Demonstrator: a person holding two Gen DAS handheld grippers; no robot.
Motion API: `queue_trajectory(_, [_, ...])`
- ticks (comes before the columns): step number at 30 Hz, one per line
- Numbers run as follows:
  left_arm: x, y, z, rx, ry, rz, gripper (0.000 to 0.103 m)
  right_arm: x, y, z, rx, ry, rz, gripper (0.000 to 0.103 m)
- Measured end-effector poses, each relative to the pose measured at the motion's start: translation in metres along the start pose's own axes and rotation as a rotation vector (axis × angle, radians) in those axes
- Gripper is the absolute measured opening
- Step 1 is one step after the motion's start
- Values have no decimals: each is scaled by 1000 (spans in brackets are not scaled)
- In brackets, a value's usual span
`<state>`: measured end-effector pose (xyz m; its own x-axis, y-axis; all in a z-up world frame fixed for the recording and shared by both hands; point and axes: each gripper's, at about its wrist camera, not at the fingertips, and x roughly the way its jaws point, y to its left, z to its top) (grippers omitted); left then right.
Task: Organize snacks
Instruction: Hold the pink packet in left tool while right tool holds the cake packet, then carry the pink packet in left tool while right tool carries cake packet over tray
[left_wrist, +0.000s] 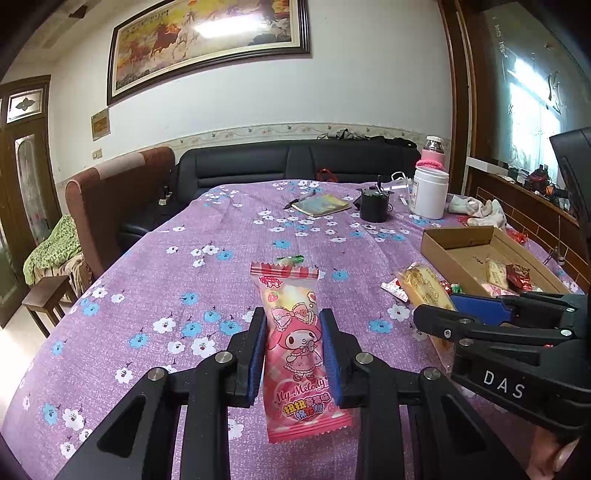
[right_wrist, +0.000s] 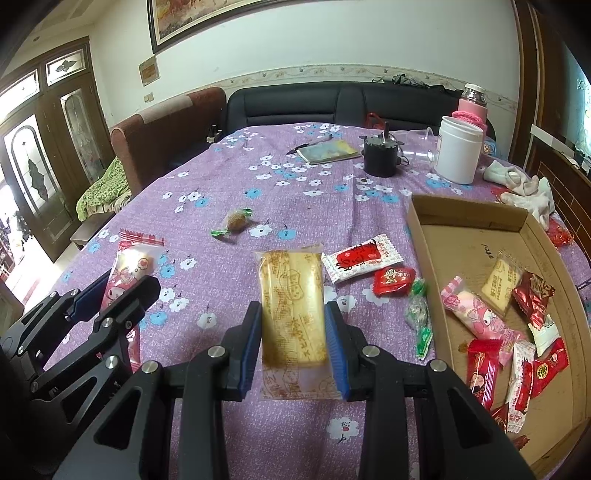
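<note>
Box (right_wrist: 480, 225) lies to the right of both grippers, nearer the right gripper (right_wrist: 293, 341), jaws clamped on an upright biscuit (right_wrist: 291, 314); left gripper (left_wrist: 293, 350) grips a pink candy (left_wrist: 295, 350) lengthwise, above the worktop (left_wrist: 166, 258).

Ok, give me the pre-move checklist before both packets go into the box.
1. Left gripper clamped on the pink My Melody packet: ok, both pads press its sides.
2. Right gripper clamped on the yellow biscuit packet: ok.
3. Cardboard box open on top: ok, no lid over it.
4. Room in the box: ok, bare cardboard shows at its far end.
5. Path from the right gripper to the box: cannot tell; the white-and-red packet, red candy and green candy lie on the cloth between.
6. Packets lifted off the cloth: cannot tell.
</note>
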<state>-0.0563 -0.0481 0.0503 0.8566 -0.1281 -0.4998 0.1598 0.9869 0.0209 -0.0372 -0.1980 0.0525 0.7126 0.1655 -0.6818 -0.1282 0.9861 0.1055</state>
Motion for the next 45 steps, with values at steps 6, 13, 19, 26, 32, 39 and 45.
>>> queue_trajectory(6, [0,-1,0,1,-2,3,29,0,-2,0,3,-1,4,32])
queue_trajectory(13, [0,-1,0,-1,-2,7,29,-7,-9,4,29,-15,20,32])
queue_trajectory(19, [0,0,0,-2,-3,15,30,-15,-23,9,73,-38,17,32])
queue_trajectory(26, [0,-1,0,1,-5,23,30,-20,-35,12,106,-53,20,33])
queue_trajectory(32, [-1,-2,0,1,-5,25,29,-27,-47,15,138,-68,24,33])
queue_trajectory(39, [0,-5,3,-28,41,-33,29,-37,-104,25,277,-89,-19,33])
queue_trajectory(45, [-2,-29,17,-54,88,-149,29,-47,-166,26,422,-89,-115,33])
